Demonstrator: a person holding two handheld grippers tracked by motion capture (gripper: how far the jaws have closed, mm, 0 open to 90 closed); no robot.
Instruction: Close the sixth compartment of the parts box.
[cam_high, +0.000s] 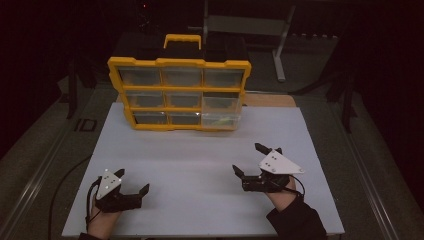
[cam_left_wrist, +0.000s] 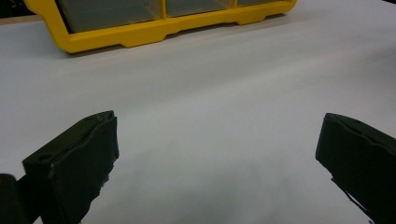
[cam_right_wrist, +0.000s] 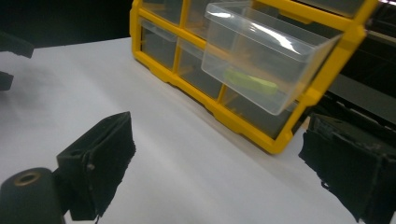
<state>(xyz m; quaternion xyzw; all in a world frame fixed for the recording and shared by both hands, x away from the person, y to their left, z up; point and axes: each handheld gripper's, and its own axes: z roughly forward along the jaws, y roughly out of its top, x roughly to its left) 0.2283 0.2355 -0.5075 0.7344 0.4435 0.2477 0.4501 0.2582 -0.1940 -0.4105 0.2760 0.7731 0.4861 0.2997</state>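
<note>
At the near edge of the white tabletop (cam_high: 200, 165), toward seven o'clock in the high view, the left gripper (cam_high: 134, 183) rests low over the surface with its jaws spread wide and nothing between them; its own view shows bare white surface in the gap. Toward five o'clock, the right gripper (cam_high: 248, 159) sits a little farther in, held by a hand in a dark sleeve (cam_high: 295, 220), its jaws likewise spread apart and empty. The two grippers lie well apart from each other. Beyond them, at twelve o'clock, a yellow-framed drawer organizer (cam_high: 179, 93) stands upright on the far part of the tabletop, with a yellow handle (cam_high: 182, 40) on top and three rows of clear drawers. In the right gripper view, one clear plastic drawer (cam_right_wrist: 261, 56) is pulled out of the frame and tilts forward, and a yellow-green object (cam_right_wrist: 250, 81), too blurred to identify, lies inside it. That drawer is well apart from both grippers.
</note>
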